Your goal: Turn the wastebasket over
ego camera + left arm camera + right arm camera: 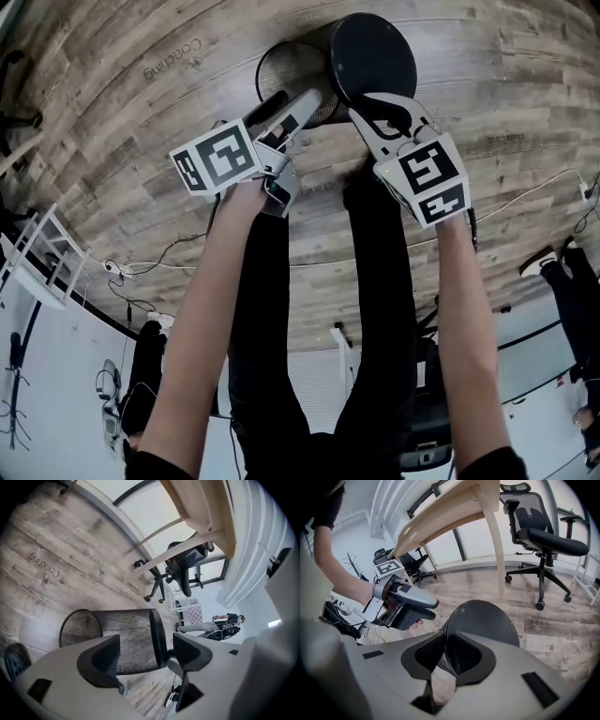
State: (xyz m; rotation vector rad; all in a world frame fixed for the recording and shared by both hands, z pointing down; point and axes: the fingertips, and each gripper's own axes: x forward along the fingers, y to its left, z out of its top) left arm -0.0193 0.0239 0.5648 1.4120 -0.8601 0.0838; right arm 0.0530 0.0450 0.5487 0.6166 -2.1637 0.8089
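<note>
Basket on its side on the floor. Your right gripper pinches its base edge; your left gripper gapes empty. That thin one-sided pinch could slip, letting it roll.

right gripper grips the tipped wastebasket.

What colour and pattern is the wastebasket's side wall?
Black mesh on the wastebasket; left gripper view shows it best.

Three cameras, one wastebasket
Head view looks steeply down at the floor; each gripper view looks along its own jaws from close by — all three share the wastebasket.
</note>
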